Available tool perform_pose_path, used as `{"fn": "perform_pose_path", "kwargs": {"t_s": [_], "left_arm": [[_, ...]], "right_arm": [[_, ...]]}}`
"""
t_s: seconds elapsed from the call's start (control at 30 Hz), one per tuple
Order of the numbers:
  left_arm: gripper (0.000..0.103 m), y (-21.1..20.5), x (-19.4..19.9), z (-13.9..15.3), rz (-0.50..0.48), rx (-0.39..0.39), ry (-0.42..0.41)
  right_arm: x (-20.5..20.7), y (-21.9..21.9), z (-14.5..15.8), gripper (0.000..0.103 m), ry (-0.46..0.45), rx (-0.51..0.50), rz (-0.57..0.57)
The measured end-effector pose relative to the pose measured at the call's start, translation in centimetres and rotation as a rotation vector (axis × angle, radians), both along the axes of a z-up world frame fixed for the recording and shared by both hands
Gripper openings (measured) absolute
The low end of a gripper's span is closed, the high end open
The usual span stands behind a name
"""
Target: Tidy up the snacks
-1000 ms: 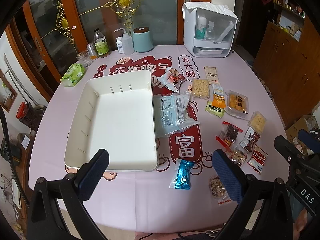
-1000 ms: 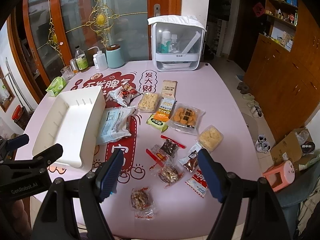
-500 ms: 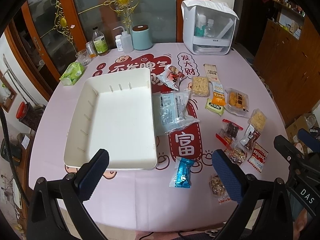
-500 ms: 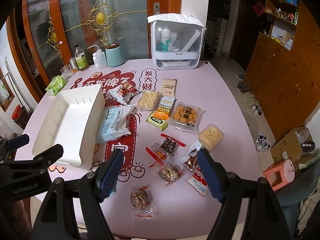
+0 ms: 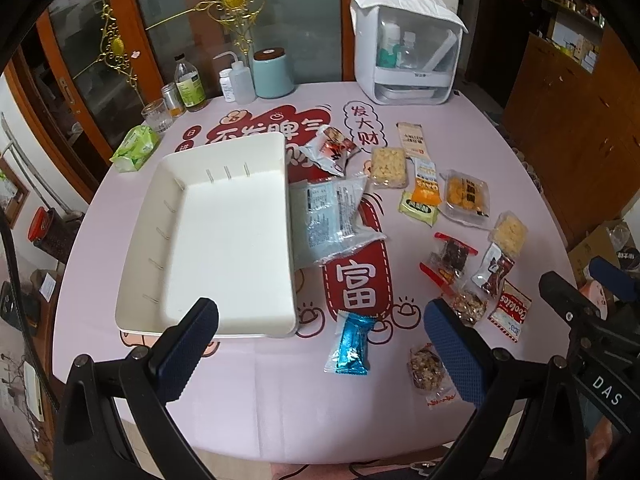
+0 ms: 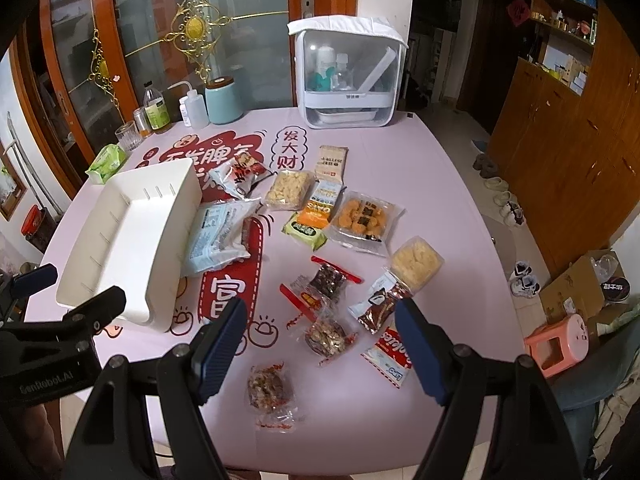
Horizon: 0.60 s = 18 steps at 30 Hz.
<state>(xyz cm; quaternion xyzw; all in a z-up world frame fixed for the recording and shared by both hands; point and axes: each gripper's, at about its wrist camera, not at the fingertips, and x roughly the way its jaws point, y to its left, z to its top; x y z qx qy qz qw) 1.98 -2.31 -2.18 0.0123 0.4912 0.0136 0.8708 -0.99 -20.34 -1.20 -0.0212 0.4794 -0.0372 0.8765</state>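
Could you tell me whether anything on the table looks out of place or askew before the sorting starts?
Nothing is spilled or damaged. The white tray holds nothing, and every snack lies loose on the tablecloth. The one oddity is the large clear packet, whose left edge appears tucked under the tray's right rim. Both grippers hang open above the table.

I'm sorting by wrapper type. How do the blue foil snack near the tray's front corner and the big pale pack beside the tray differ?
The blue foil snack is small, narrow and shiny blue; the big pale pack is far larger, flat, translucent with printed text. The foil snack lies apart from the white tray; the pale pack lies against its side. Both lie flat, ungripped.
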Motion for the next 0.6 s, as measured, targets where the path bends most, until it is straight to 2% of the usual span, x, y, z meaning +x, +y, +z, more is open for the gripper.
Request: {"fn": "perform_pose_path", "kwargs": {"t_s": [0.47, 0.6], "left_arm": [[0.102, -3.3, 0.5, -3.2, 0.000, -0.013, 0.056], [0.102, -2.9, 0.1, -5.2, 0.006, 0.034, 0.079]], "right_arm": [[0.0, -3.0, -2.8, 0.077, 0.058, 0.026, 0.040], [0.2, -3.0, -4.3, 0.077, 0.083, 0.056, 0.104]]}}
